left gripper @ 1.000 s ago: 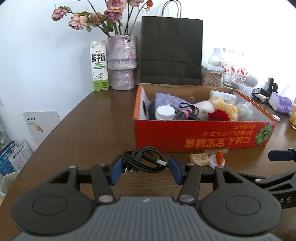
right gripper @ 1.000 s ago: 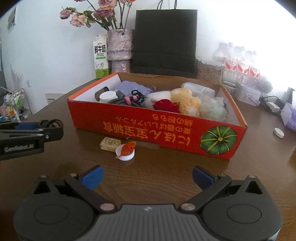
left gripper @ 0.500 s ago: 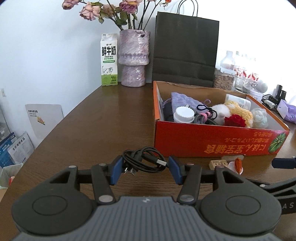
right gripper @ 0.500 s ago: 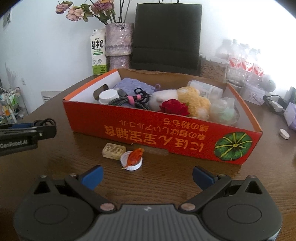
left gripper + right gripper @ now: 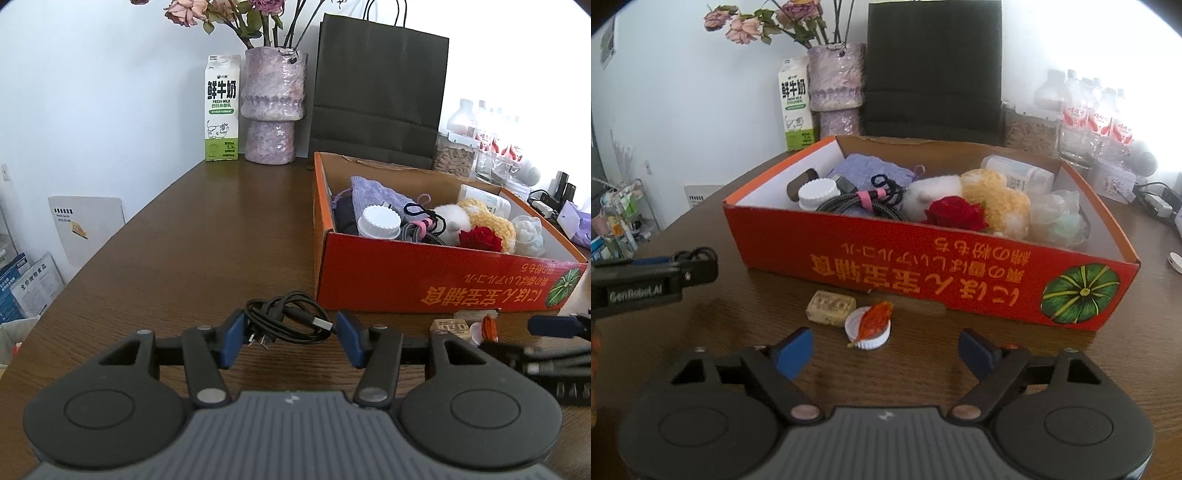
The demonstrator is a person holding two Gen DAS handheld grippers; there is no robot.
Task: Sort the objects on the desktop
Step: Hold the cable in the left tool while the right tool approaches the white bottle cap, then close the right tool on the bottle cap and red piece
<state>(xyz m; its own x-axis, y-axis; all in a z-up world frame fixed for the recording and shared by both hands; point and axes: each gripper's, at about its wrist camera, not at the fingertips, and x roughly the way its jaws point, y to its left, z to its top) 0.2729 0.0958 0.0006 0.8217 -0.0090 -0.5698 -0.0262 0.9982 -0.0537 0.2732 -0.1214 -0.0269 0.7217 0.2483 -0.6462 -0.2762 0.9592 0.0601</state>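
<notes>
**Coiled cable held at the desk edge, box already crowded**

The dark brown wooden table [image 5: 207, 236] carried a long orange cardboard box [image 5: 923, 266] printed with yellow characters and a green pumpkin. Inside it lay a lilac knitted cloth [image 5: 866, 168], a yellow-and-white plush toy [image 5: 993, 199], a red fabric rose [image 5: 955, 214], a braided grey cable bundle [image 5: 846, 205] and a white ribbed bottle cap [image 5: 817, 194].

The left gripper [image 5: 290, 334] was pinching a coiled black USB cable [image 5: 286, 321] between its 2 blue pads, low over the table, just left of the box's near corner.

The right gripper [image 5: 886, 350] stood spread wide and held nothing. On the table just ahead of it, near the box's front wall, sat a small tan rectangular block [image 5: 831, 307] touching a white plastic lid [image 5: 868, 328] with an orange-red sachet [image 5: 874, 318] lying in it.
</notes>
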